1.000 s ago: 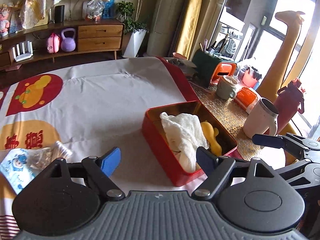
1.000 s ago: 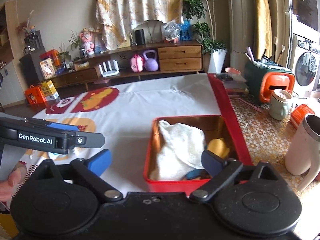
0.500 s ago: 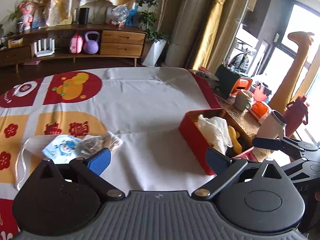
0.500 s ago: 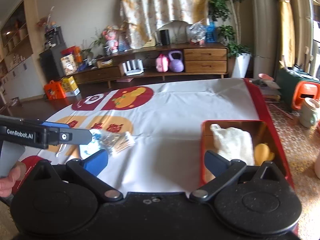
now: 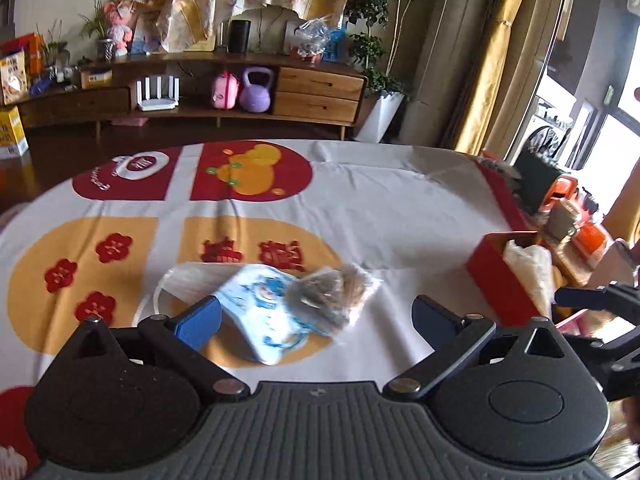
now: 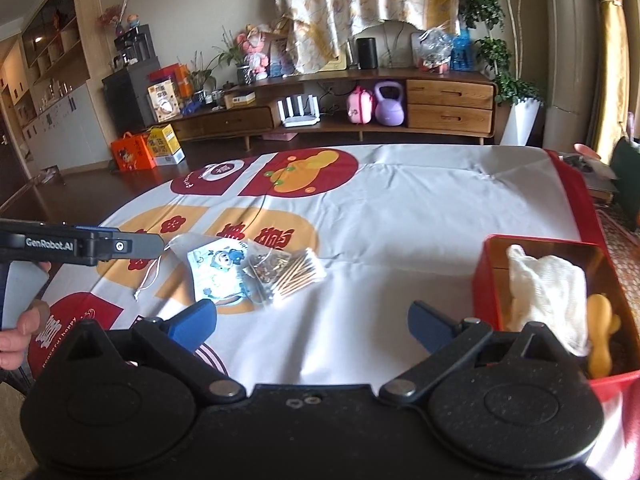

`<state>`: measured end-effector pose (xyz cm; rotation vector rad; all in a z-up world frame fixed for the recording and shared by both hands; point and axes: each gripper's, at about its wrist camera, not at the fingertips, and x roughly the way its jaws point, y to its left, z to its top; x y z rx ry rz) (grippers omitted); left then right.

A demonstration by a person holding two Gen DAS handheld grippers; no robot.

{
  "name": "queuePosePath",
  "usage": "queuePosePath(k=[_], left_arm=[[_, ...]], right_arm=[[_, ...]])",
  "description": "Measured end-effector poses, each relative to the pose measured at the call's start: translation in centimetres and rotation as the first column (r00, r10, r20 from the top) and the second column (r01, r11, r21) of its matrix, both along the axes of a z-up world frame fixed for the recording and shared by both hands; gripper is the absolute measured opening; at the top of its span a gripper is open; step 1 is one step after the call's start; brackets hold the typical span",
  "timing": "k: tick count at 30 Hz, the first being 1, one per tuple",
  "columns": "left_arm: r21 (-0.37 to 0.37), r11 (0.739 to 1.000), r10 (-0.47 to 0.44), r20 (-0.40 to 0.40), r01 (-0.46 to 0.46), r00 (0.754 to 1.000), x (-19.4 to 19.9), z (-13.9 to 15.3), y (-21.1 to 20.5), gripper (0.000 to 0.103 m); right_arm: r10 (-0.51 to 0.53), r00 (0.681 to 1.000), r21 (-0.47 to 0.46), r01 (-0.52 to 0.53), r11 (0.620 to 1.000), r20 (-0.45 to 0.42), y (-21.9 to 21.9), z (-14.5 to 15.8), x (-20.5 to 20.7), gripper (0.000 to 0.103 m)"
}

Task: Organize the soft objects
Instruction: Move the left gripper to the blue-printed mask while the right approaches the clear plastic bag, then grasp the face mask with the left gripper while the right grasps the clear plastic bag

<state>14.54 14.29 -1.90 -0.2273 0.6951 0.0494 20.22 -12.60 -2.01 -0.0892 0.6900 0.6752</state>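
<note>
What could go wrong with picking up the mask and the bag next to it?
1. The clear bag overlaps the mask; the open left tool may pinch both at once.
2. The mask's loose cord trails on the cloth and could snag or drag.
3. The red box already holds a towel and a yellow toy, so the mask might hang over its rim.

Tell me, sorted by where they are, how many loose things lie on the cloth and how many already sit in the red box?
On the cloth: 2, the face mask and the clear bag of cotton swabs.
In the red box: 2, the white cloth and the yellow toy.
Total: 4.
</note>
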Motion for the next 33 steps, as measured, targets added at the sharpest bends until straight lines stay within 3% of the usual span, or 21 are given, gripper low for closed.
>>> queuePosePath(k=[4,11,17,24,33], left_arm=[[0.047,0.999,-0.003,-0.002,0.003,1.000,1.0,-1.3,1.8,0.102],[0.036,0.999,0.012,-0.022,-0.011,1.000,2.9,-4.5,3.7,0.102],[0.055,0.998,0.019,0.010,-0.019,1.000,4.3,-6.6,3.8,0.102],[0.129,0.992,0.010,0.021,-0.013,1.000,5.8,-8.3,3.0,0.102],[0.129,0.991,0.028,0.015,-0.030,0.999,7.2,-10.1,2.9,0.100]], right_arm=[[0.020,1.000,-0.009,-0.020,1.000,-0.004,1.7,-0.4,1.1,0.097],[0.047,0.999,-0.021,-0.048,0.999,-0.019,4.9,-1.4,3.5,0.090],[0.061,0.997,-0.039,-0.063,0.997,-0.036,7.7,-2.8,5.4,0.083],[0.059,0.996,-0.040,-0.062,0.997,-0.073,10.1,-4.5,7.4,0.080],[0.074,0.991,-0.050,-0.080,0.996,-0.108,13.0,-6.3,8.7,0.075]])
